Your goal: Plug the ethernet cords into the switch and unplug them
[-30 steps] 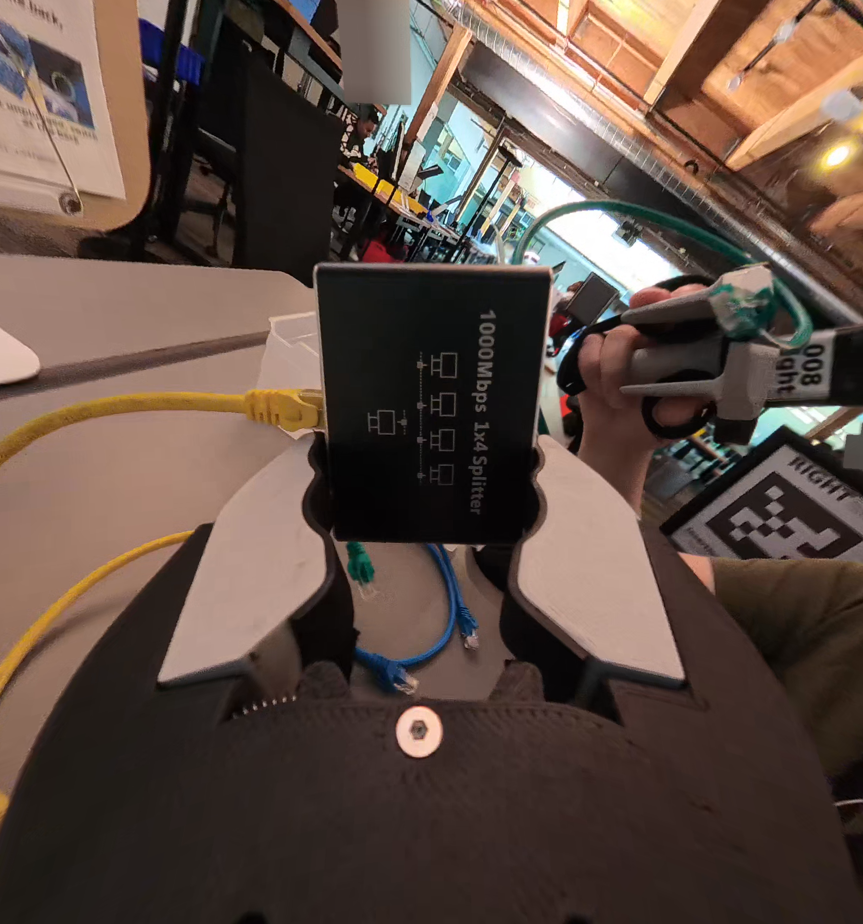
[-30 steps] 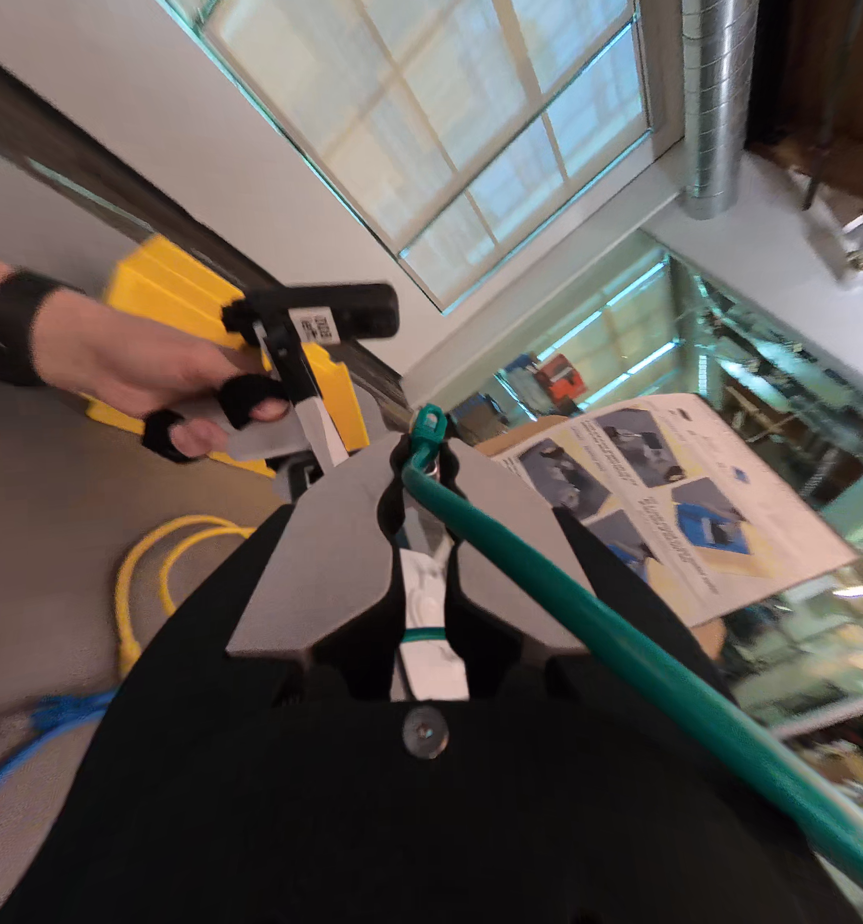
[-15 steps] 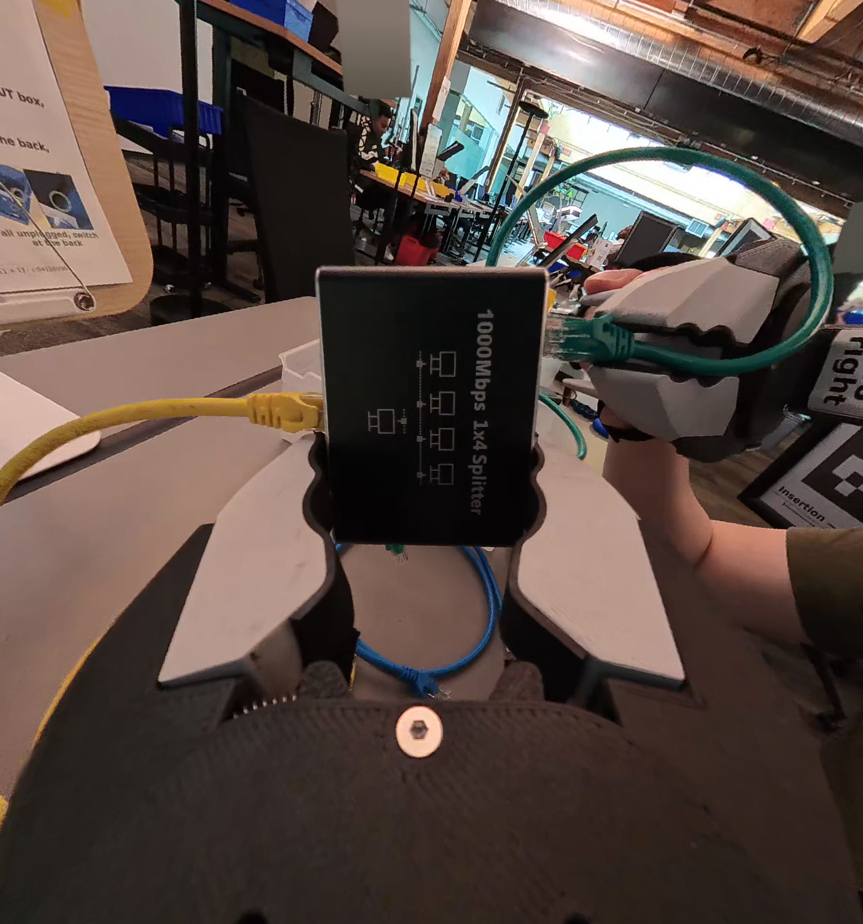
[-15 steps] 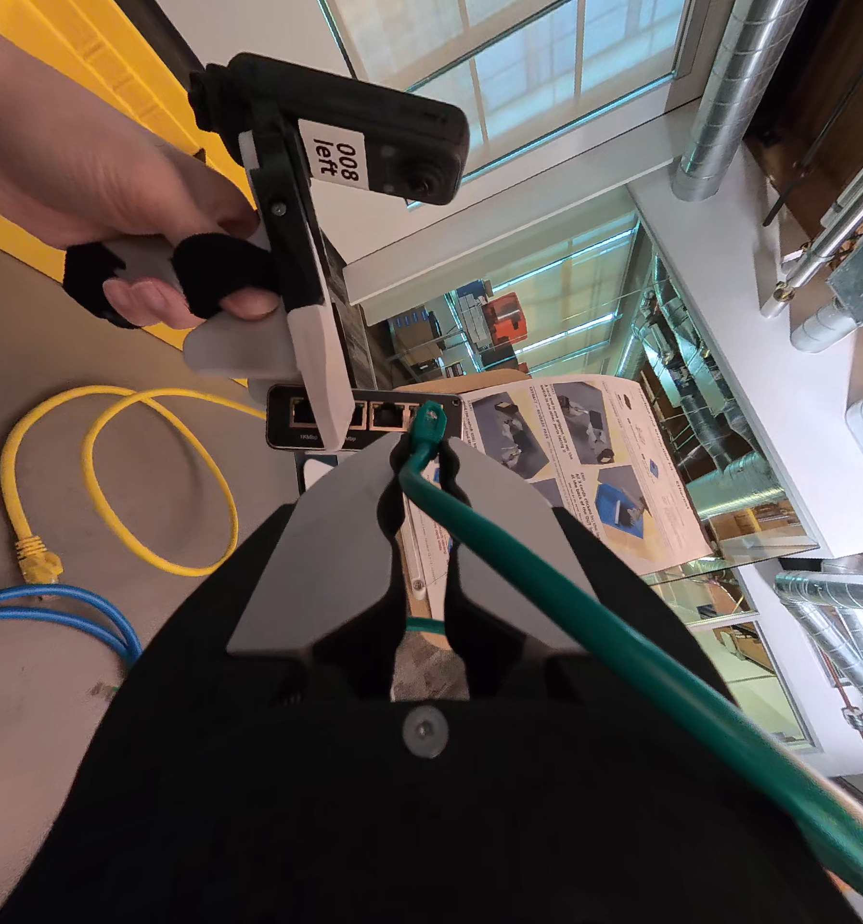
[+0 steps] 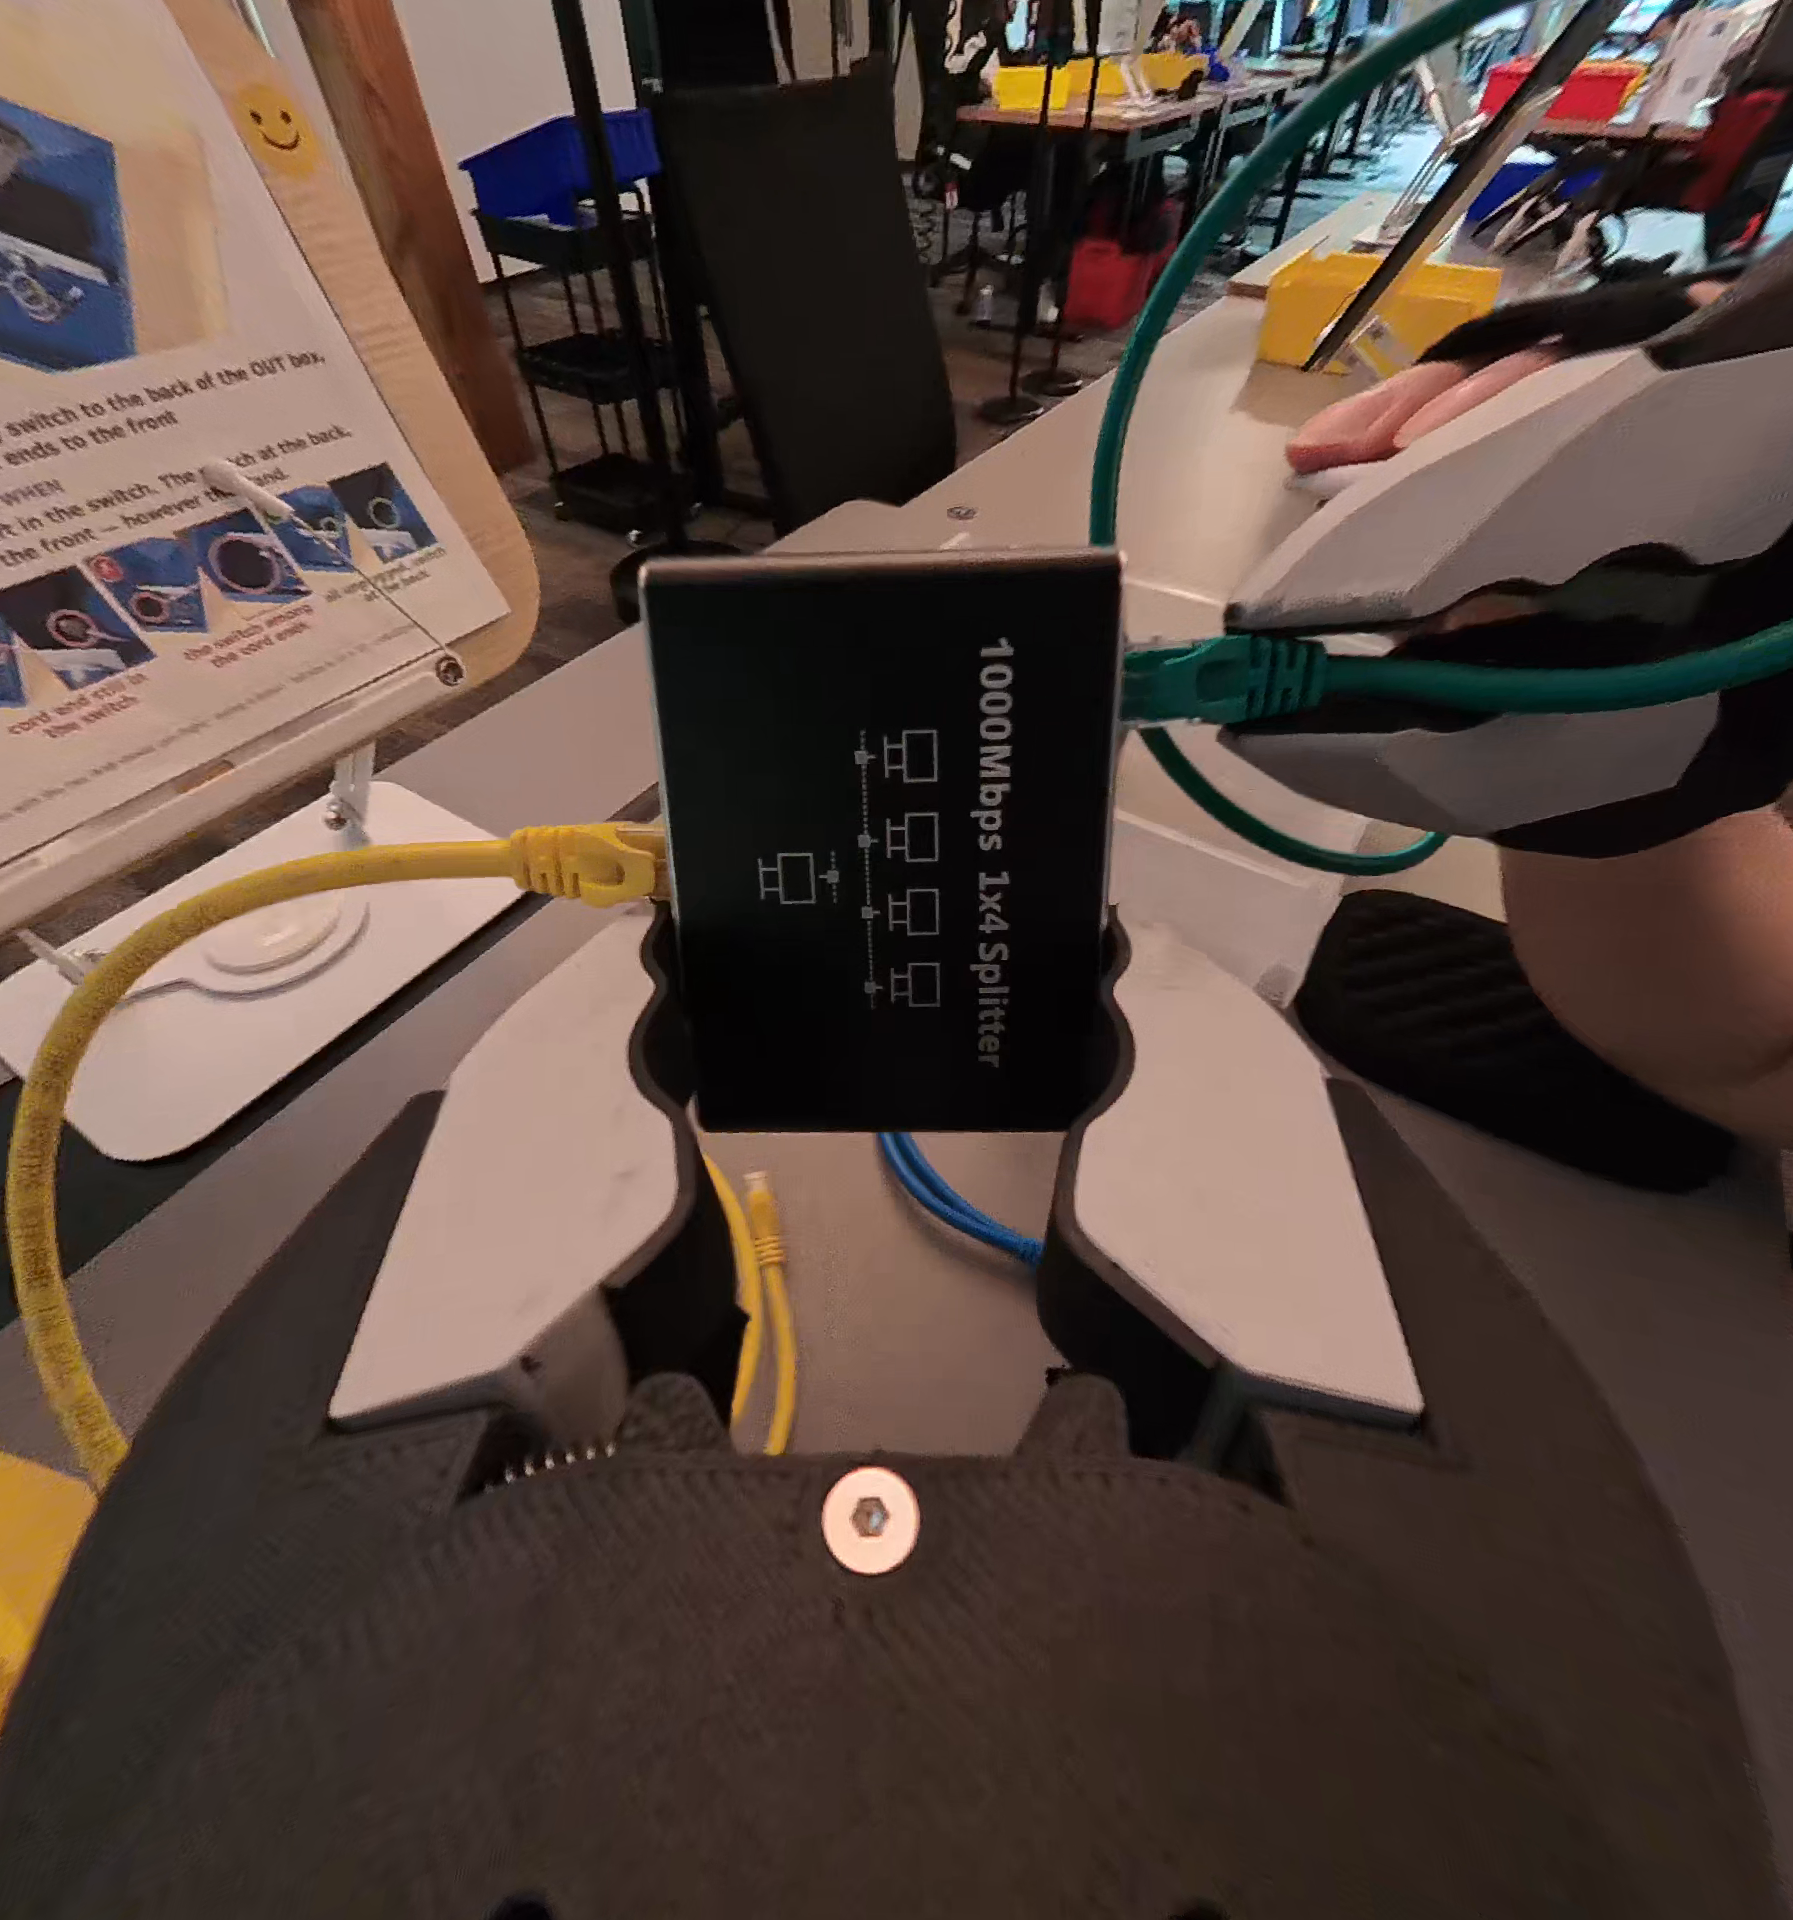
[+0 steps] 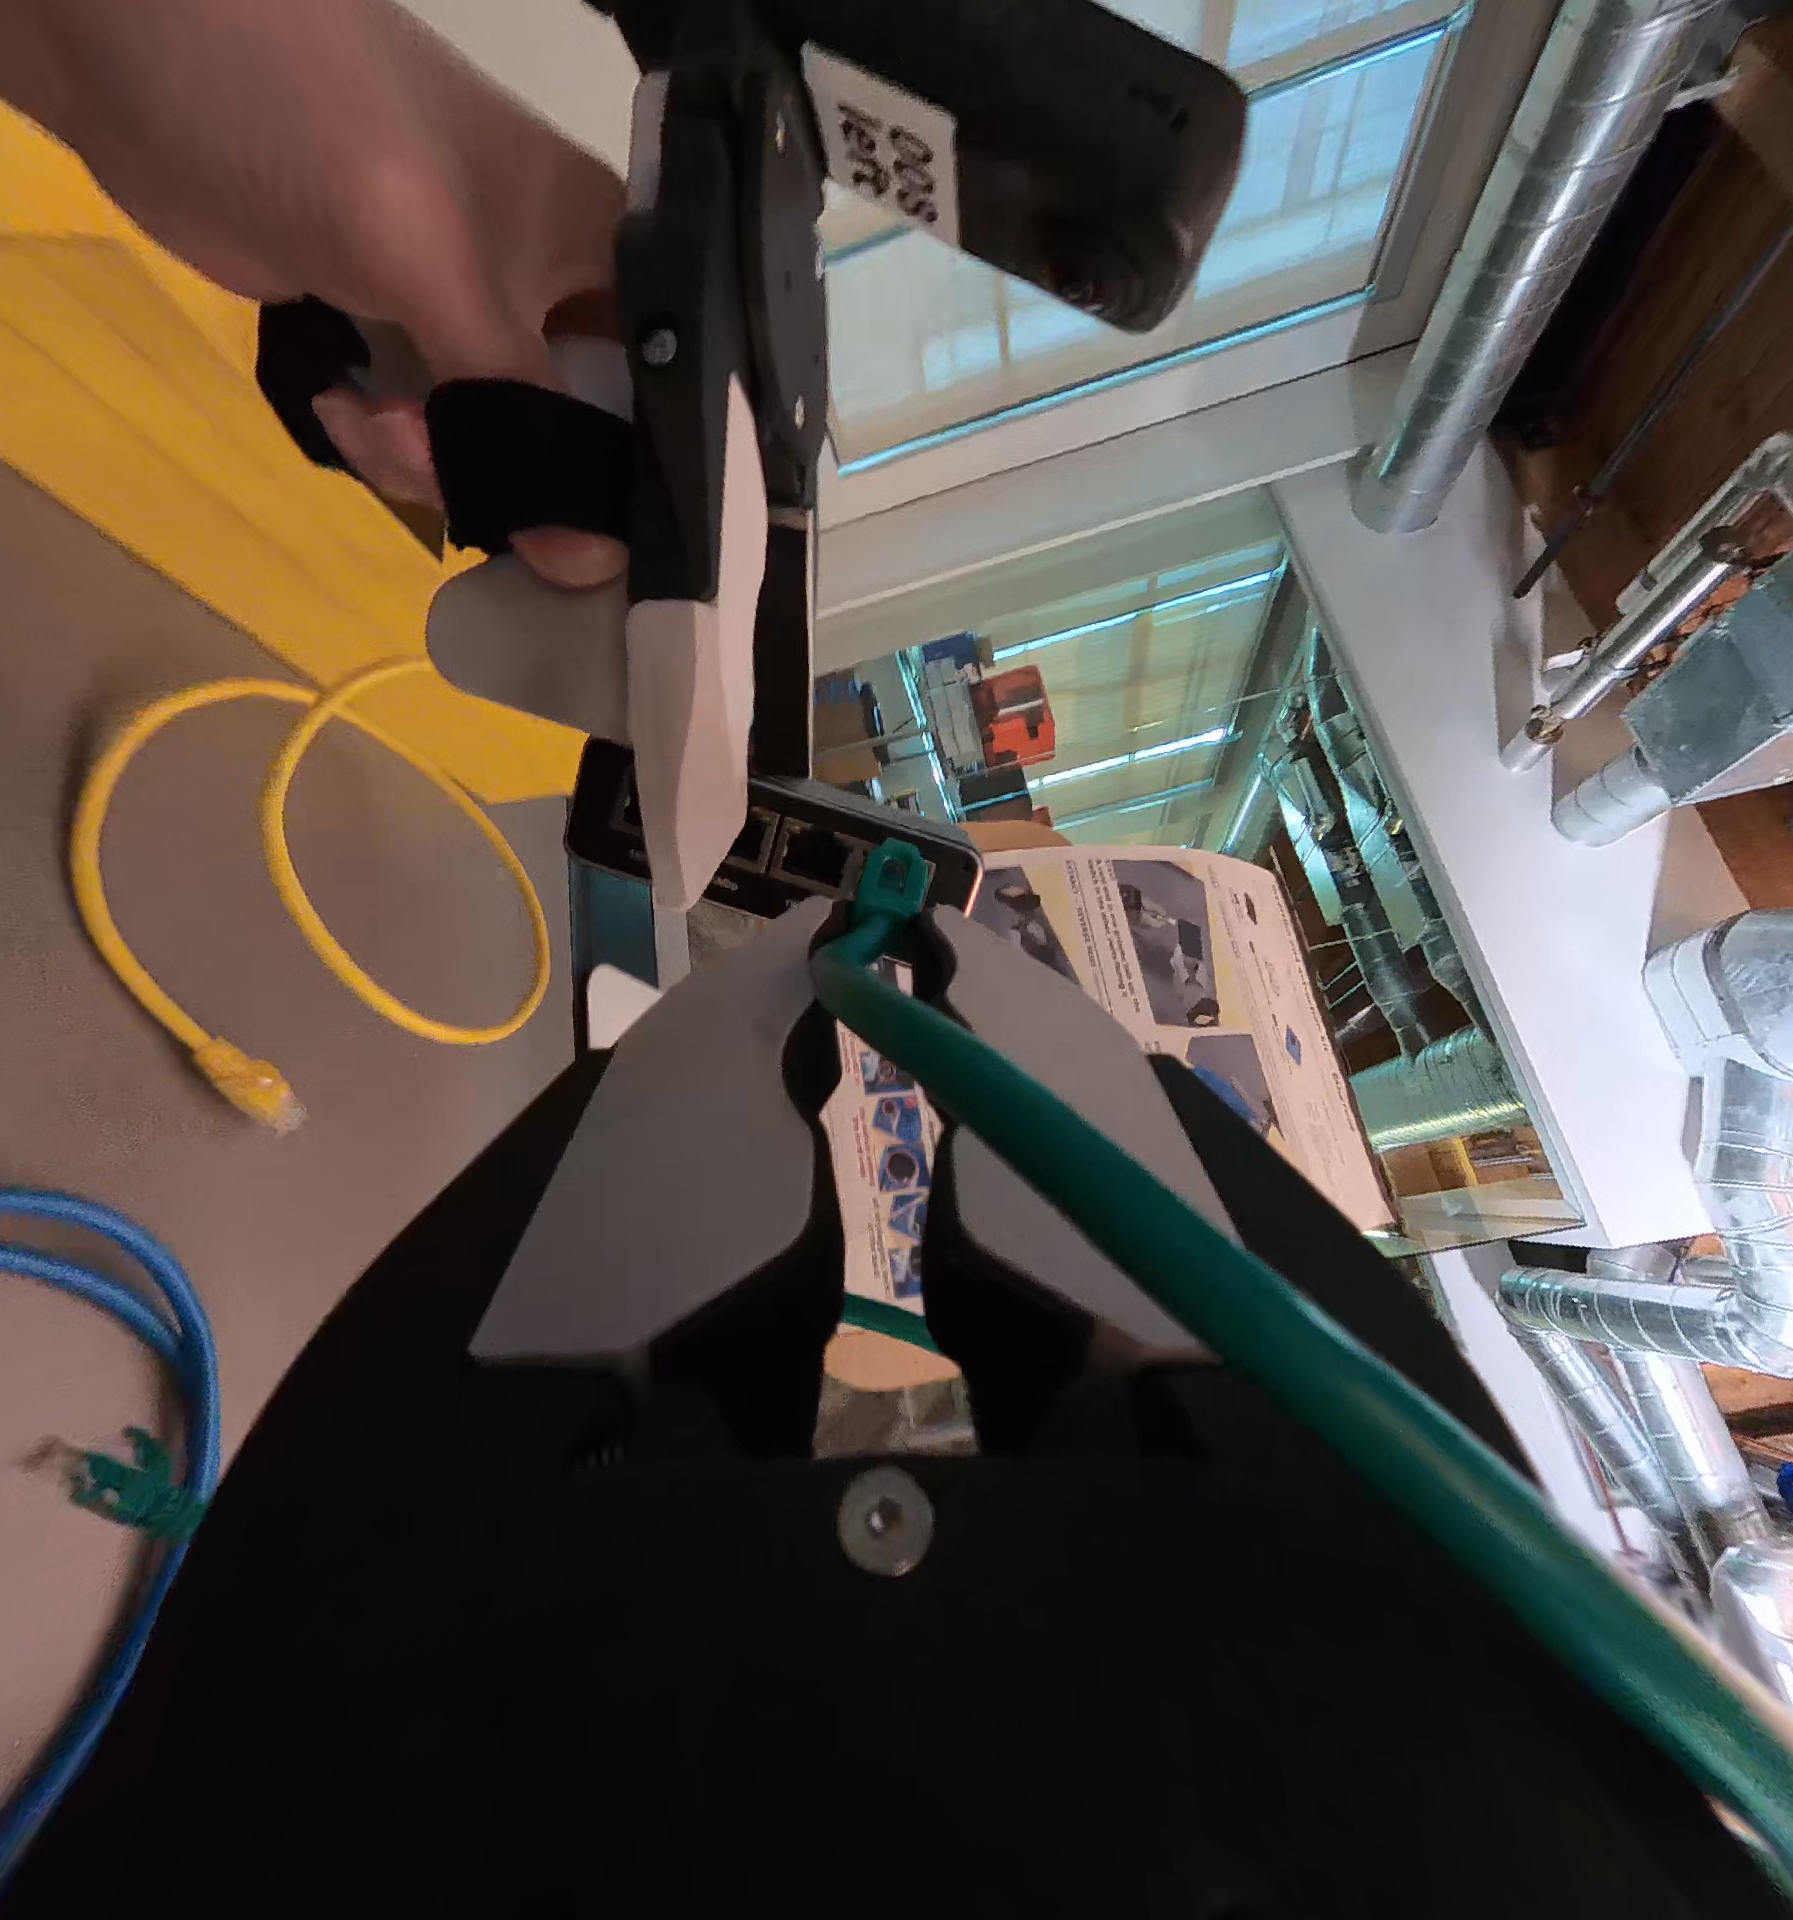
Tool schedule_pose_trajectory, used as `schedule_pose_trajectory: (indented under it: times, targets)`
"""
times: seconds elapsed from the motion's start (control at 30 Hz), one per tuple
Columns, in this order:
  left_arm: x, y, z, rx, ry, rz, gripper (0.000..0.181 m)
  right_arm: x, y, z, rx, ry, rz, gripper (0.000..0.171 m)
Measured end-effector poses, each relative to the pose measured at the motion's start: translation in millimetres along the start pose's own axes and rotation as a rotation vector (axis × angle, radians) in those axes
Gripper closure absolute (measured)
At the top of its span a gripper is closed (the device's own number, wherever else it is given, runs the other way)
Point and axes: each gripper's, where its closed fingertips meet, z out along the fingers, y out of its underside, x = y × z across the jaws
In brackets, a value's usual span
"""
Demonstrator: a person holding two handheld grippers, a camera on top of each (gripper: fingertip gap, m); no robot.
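The left gripper [image 5: 884,1023] clamps the switch [image 5: 876,831]; the right gripper [image 6: 876,930], pinching the green cord's plug [image 5: 1219,681], has now brought it against the switch's right-edge port.

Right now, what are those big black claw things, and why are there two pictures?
Each claw is a gripper, a squeezing tool a person holds, one per hand. A camera rides on each, so each picture looks out along one gripper. In the left wrist view, the left gripper pinches a black switch, a small box with sockets. A yellow cord is plugged into one side. The right gripper presses a green cord against the other side; whether it has clicked in, I cannot tell. The right wrist view shows the same moment from the other side. On the grey table lie a loose yellow cord end and a blue cord.
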Motion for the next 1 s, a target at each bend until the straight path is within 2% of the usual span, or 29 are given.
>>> schedule_pose_trajectory:
  times: [0.2, 0.4, 0.5, 0.6, 0.67, 0.77, 0.83, 0.9, 1.0]
  targets:
    - [6.6, -6.1, -2.1, 0.049, 0.011, 0.038, 0.107, 5.9, -7.6, -3.2, 0.054, 0.014, 0.093, 0.158]
    - [3.9, -6.0, -0.5, 0.044, -0.041, 0.082, 0.107, 6.2, -3.7, -0.3, 0.045, 0.035, 0.095, 0.159]
    - [-5.6, -4.7, 1.7, 0.027, -0.115, 0.072, 0.107, 5.1, 5.9, 5.3, 0.005, 0.038, 0.116, 0.159]
    - [-24.2, -0.1, 6.0, 0.013, -0.160, -0.015, 0.107, 0.2, 26.4, 20.2, -0.034, 0.032, 0.254, 0.159]
    - [-42.7, 14.3, 10.7, -0.036, -0.195, -0.106, 0.107, -13.6, 45.4, 28.5, -0.126, -0.040, 0.301, 0.160]
    - [-80.7, 44.8, 9.8, -0.094, -0.323, -0.233, 0.107, -49.1, 56.3, 21.4, -0.245, -0.296, 0.303, 0.159]
    - [-88.2, 71.2, 16.7, -0.201, -0.294, -0.324, 0.107, -72.1, 56.7, 8.5, -0.292, -0.472, 0.329, 0.159]
    - [-89.0, 101.7, 26.9, -0.352, -0.275, -0.319, 0.107, -90.3, 53.1, -4.3, -0.301, -0.616, 0.369, 0.159]
    - [-89.2, 144.1, 40.4, -0.584, -0.312, -0.169, 0.107, -104.7, 54.7, -20.9, -0.325, -0.750, 0.394, 0.160]
